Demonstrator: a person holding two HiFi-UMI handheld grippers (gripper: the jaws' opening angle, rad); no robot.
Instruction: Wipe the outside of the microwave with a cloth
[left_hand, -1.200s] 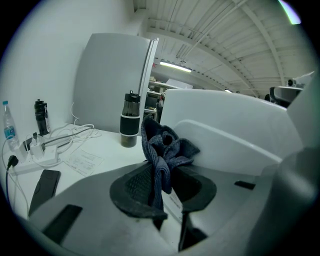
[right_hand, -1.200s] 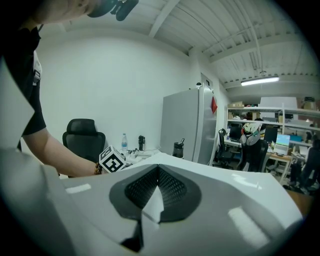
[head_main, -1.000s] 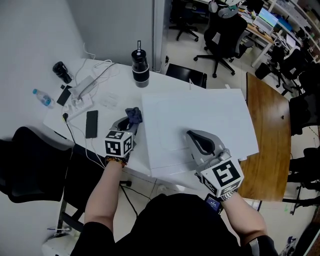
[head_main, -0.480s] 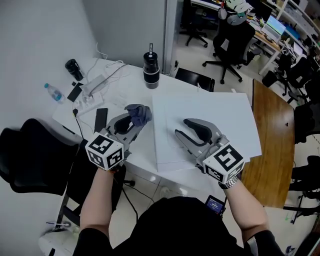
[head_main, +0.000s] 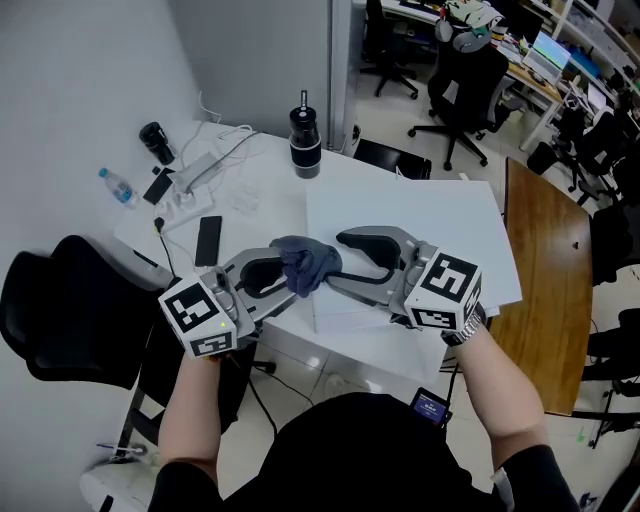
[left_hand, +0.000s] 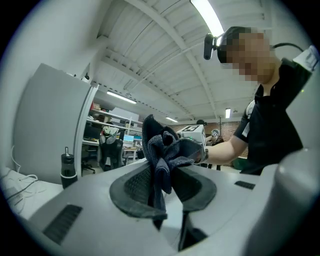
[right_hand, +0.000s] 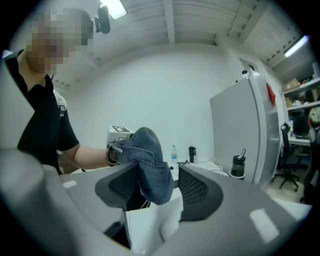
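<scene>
The microwave (head_main: 420, 215) is a white box on the white table, seen from above. A dark blue cloth (head_main: 308, 262) is bunched above the microwave's front left corner. My left gripper (head_main: 288, 272) points right, shut on the cloth (left_hand: 162, 155), which stands up between its pads (left_hand: 135, 187). My right gripper (head_main: 337, 262) points left to meet it. Its jaws have just been opening and stand wide on either side of the free end of the cloth (right_hand: 147, 162). That end hangs between the pads (right_hand: 197, 187) without being pinched.
A black tumbler (head_main: 305, 130) stands behind the microwave's left corner. A phone (head_main: 208, 240), a power strip with cables (head_main: 195, 170) and a water bottle (head_main: 118, 186) lie on the table's left. A black chair (head_main: 70, 310) is at left, a wooden table (head_main: 545, 280) at right.
My left gripper rose with the cloth from beside the microwave and swung right. My right gripper lifted off the microwave top, turned left and opened around the cloth's end.
</scene>
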